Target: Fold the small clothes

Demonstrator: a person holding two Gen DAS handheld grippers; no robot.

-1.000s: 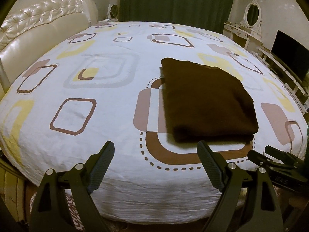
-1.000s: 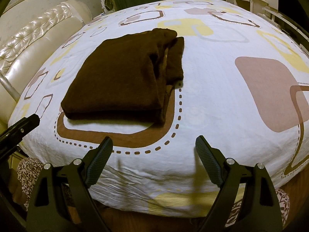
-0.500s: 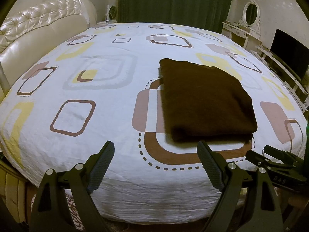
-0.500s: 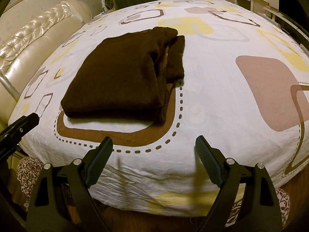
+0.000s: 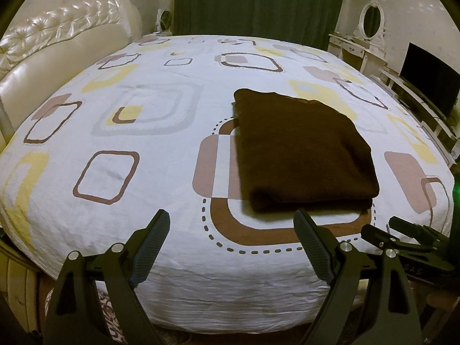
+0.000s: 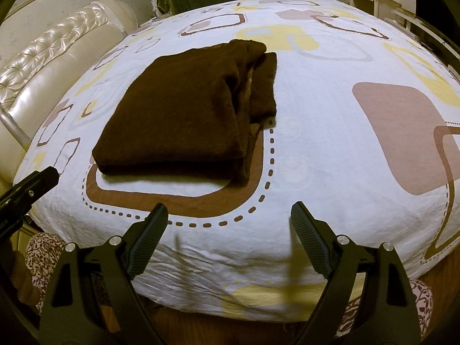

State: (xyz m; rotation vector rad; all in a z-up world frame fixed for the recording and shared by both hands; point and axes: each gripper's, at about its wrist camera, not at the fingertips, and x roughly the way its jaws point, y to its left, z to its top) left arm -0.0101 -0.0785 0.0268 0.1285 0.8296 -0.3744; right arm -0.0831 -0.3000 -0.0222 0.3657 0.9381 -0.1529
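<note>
A dark brown garment (image 5: 302,152) lies folded into a thick rectangle on the patterned bed sheet (image 5: 143,172). In the right wrist view the same garment (image 6: 184,115) shows its layered open edges on its right side. My left gripper (image 5: 231,218) hovers open over the bed's near edge, just short of the garment's front fold, nothing between its fingers. My right gripper (image 6: 230,211) is open too, near the front edge, a little right of the garment and apart from it. Each gripper's tip shows in the other's view: the right gripper (image 5: 402,238) and the left gripper (image 6: 28,187).
A cream tufted headboard (image 5: 57,49) runs along the left. Dark green curtains (image 5: 258,0) hang behind the bed. A white dressing table with an oval mirror (image 5: 371,26) and a dark screen (image 5: 428,80) stand at the right. Patterned fabric (image 6: 43,253) shows below the grippers.
</note>
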